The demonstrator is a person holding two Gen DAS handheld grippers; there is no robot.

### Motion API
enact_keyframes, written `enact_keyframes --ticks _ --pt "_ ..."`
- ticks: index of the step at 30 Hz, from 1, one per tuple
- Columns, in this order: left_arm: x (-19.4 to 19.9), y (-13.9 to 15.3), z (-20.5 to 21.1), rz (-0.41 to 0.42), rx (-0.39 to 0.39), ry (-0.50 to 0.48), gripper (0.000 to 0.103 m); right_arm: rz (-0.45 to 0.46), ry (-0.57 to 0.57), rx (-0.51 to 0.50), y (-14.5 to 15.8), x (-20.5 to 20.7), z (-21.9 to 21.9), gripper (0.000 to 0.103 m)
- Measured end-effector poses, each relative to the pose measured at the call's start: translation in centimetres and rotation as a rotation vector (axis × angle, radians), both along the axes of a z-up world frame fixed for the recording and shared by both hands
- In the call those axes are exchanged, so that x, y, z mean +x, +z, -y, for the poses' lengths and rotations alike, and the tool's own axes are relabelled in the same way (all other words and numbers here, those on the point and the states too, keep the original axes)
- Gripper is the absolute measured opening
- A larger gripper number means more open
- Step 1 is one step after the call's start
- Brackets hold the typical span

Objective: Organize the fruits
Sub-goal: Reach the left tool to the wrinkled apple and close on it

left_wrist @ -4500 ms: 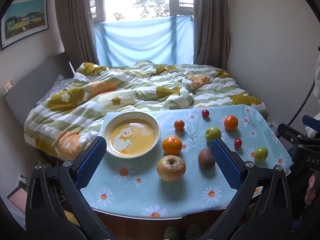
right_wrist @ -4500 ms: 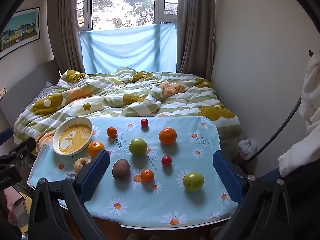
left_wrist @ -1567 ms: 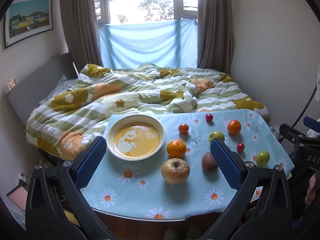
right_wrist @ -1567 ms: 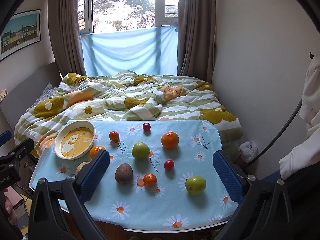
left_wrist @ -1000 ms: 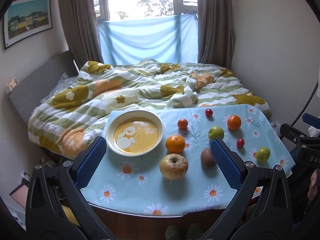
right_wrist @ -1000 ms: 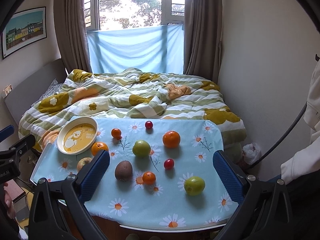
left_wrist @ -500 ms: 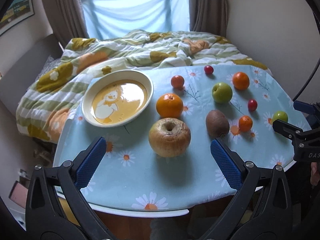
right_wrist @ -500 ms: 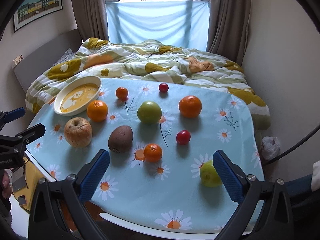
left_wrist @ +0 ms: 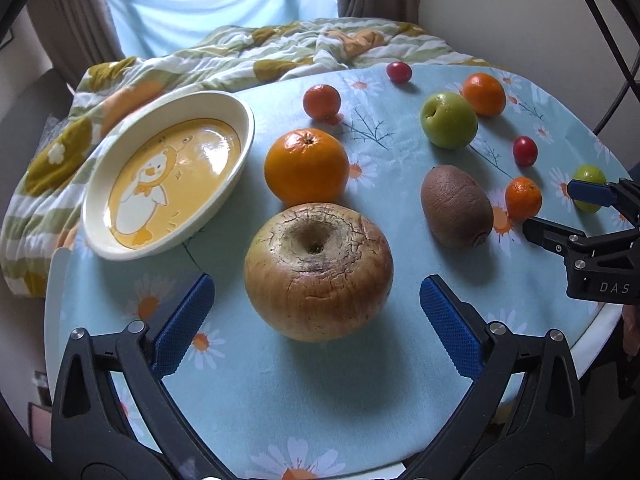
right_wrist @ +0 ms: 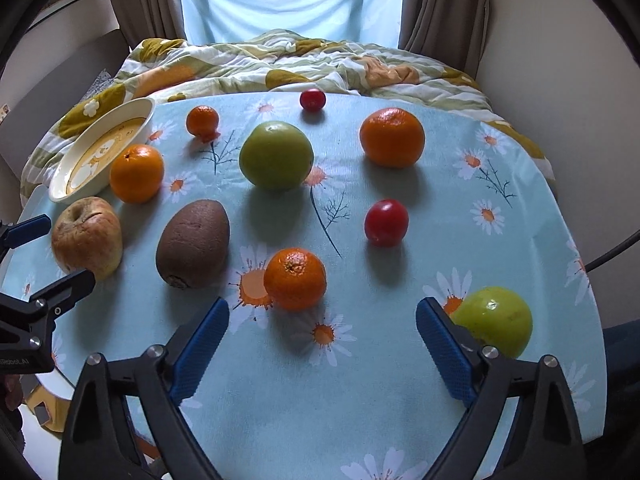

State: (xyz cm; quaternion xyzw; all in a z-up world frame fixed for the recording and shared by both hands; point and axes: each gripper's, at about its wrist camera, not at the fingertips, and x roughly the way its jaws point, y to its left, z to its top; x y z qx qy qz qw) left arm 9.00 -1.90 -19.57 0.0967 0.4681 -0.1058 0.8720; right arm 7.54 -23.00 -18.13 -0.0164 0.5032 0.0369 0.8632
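Observation:
A wrinkled yellow-brown apple (left_wrist: 318,270) lies on the daisy-print tablecloth (left_wrist: 320,392), just ahead of my left gripper (left_wrist: 316,282). That gripper is open, its blue pads wide of the apple on either side and not touching it. A cream dish with a duck picture (left_wrist: 245,148) sits to the left. My right gripper (right_wrist: 322,306) hangs low over the cloth with its jaws closing and nothing between the pads. A small mandarin (right_wrist: 295,278) lies just ahead of it. A green apple (right_wrist: 496,326) sits behind its right finger.
Scattered on the cloth are an orange (left_wrist: 306,166), a kiwi (left_wrist: 456,206), a larger green apple (right_wrist: 276,154), another orange (right_wrist: 392,136) and red cherry tomatoes (right_wrist: 386,222). A rumpled quilt (right_wrist: 280,64) lies beyond the table's far edge.
Both grippers have come down and tipped toward the table, so the fruit looms much larger. The right gripper's fingers stand a little closer together than before.

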Motion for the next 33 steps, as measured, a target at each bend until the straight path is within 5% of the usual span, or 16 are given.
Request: enact_keyframes --ticks 5,10,12,33 --pt "0.6 -1.1 -0.1 -0.04 -0.019 -0.021 0.093 -0.039 -0.022 0.002 -1.0 0.5 0.0 0.076" --pt "0.9 -1.3 -0.2 -0.045 -0.015 -0.014 0.091 -0.04 -0.025 0.009 -1.0 0.7 -0.1 0.075" --pt "0.9 -1.4 -0.3 -0.033 -0.001 0.002 0.082 -0.043 -0.023 0.018 -1.0 0.9 -0.1 0.075" --pt "-0.7 -1.2 -0.7 -0.031 -0.016 0.057 0.081 -0.056 0.067 0.023 -1.1 2.5 -1.1 0.053"
